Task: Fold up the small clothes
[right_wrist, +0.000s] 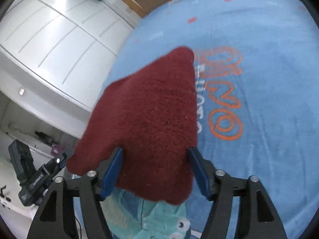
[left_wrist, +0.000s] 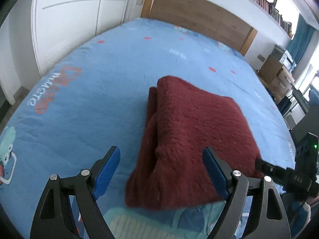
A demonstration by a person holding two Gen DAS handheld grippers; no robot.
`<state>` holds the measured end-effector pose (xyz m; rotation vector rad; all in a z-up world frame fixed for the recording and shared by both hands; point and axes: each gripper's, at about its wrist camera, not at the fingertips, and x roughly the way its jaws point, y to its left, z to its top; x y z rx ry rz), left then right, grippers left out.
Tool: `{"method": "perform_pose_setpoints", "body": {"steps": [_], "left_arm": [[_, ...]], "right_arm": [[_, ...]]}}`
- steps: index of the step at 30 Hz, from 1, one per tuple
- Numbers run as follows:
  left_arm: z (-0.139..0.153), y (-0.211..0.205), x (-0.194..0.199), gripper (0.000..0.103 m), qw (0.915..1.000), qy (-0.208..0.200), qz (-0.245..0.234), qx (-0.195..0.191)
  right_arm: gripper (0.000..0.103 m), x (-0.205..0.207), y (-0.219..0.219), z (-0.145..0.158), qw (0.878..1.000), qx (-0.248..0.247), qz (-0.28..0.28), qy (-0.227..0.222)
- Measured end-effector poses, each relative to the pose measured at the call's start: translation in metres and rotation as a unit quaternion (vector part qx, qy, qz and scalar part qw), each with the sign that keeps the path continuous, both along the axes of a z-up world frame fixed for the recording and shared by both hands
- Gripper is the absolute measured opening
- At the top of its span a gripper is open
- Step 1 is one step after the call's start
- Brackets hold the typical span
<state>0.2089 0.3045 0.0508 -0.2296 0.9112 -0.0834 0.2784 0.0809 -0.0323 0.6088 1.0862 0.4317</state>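
Observation:
A fluffy dark red garment (left_wrist: pixel 191 139) lies folded into a thick pad on the blue bed sheet (left_wrist: pixel 89 99). My left gripper (left_wrist: pixel 161 157) hovers over its near end with jaws wide open; the left pad (left_wrist: pixel 108 169) is clear of the cloth and the right pad (left_wrist: pixel 214 171) is over it. In the right wrist view the red garment (right_wrist: pixel 151 109) fills the gap of my right gripper (right_wrist: pixel 155 155), whose jaws stand apart. Both blue inner faces show, so the pads do not seem to press. The right gripper's body (left_wrist: pixel 279 169) sits at the garment's right edge.
The sheet carries orange lettering (right_wrist: pixel 223 91) and a teal cartoon print (right_wrist: pixel 159 219). White wardrobe doors (left_wrist: pixel 69 29) stand left of the bed, a wooden headboard (left_wrist: pixel 199 14) behind it. Boxes and a desk (left_wrist: pixel 279 73) crowd the right side.

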Motion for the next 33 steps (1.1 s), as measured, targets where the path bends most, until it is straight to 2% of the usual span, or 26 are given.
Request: {"method": "perform_pose_setpoints", "body": {"steps": [2, 6, 14, 17, 19, 22, 24, 25, 26, 29, 31, 33], "left_arm": [[-0.013, 0.001, 0.009, 0.081, 0.9999, 0.011, -0.002, 0.008], [-0.04, 0.008, 0.016, 0.081, 0.9994, 0.032, -0.008, 0.007], [-0.073, 0.039, 0.004, 0.08, 0.9952, 0.055, -0.011, -0.081], [-0.082, 0.049, 0.01, 0.081, 0.9914, 0.064, -0.018, -0.113], [-0.086, 0.052, 0.017, 0.081, 0.9886, 0.071, -0.025, -0.13], [-0.092, 0.056, 0.03, 0.08, 0.9841, 0.081, -0.04, -0.153], [-0.095, 0.059, 0.038, 0.079, 0.9797, 0.085, -0.052, -0.174], [-0.094, 0.061, 0.041, 0.075, 0.9769, 0.086, -0.057, -0.187], [-0.097, 0.062, 0.045, 0.068, 0.9709, 0.089, -0.065, -0.213], [-0.101, 0.075, 0.048, 0.057, 0.9533, 0.095, -0.068, -0.278], [-0.105, 0.08, 0.046, 0.052, 0.9405, 0.092, -0.067, -0.32], [-0.104, 0.083, 0.042, 0.049, 0.9318, 0.083, -0.07, -0.346]], "right_arm": [[0.076, 0.005, 0.008, -0.007, 1.0, -0.01, 0.011, 0.012], [0.067, -0.002, 0.026, -0.001, 0.995, -0.078, 0.063, -0.014], [0.065, -0.029, 0.051, 0.001, 0.983, -0.136, 0.114, -0.041], [0.066, -0.033, 0.042, 0.0, 0.987, -0.114, 0.108, -0.037], [0.075, -0.025, 0.032, -0.007, 0.991, -0.091, 0.095, -0.022], [0.078, -0.008, 0.028, -0.026, 0.995, -0.044, 0.084, 0.015], [0.076, -0.006, 0.027, -0.033, 0.997, -0.016, 0.078, 0.02], [0.072, -0.004, 0.027, -0.035, 0.997, -0.006, 0.077, 0.02], [0.069, -0.003, 0.024, -0.039, 0.997, 0.012, 0.073, 0.023], [0.058, -0.003, 0.017, -0.046, 0.996, 0.051, 0.068, 0.028], [0.053, -0.005, 0.013, -0.04, 0.996, 0.059, 0.072, 0.018], [0.051, -0.007, 0.005, -0.031, 0.995, 0.063, 0.072, 0.001]]}}
